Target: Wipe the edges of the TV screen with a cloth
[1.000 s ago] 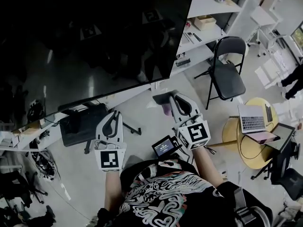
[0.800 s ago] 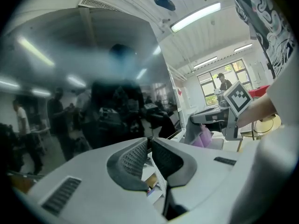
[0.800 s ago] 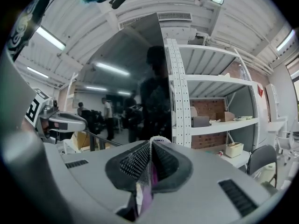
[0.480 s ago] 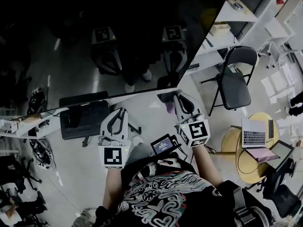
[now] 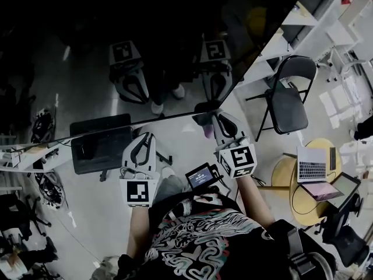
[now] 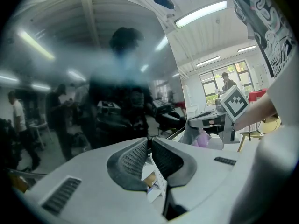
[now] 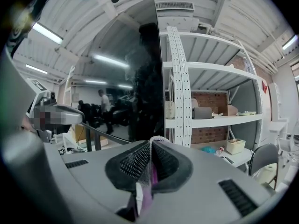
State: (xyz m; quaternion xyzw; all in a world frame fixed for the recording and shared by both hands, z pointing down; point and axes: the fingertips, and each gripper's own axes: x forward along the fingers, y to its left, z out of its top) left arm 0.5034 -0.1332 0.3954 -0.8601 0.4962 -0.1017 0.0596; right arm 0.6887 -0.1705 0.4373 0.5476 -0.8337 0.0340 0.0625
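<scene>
The right gripper [image 5: 208,121], jaws pinching a thin purple cloth [image 7: 148,174], is rising from a second ago, bringing its tip up to the lower edge of the TV screen [image 5: 116,45] just ahead, near the corner. The left gripper [image 5: 141,140], jaws together on nothing, is waiting beside it, so wiping is probably beginning.

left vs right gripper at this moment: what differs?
The left gripper has its tongs shut on nothing; the right gripper has its tongs shut on a pale purple cloth. In the head view, the right gripper sits by the lower right corner of the TV screen; the left gripper sits further left along the lower edge. Shared: both point toward the screen, and both have their tongs together.
</scene>
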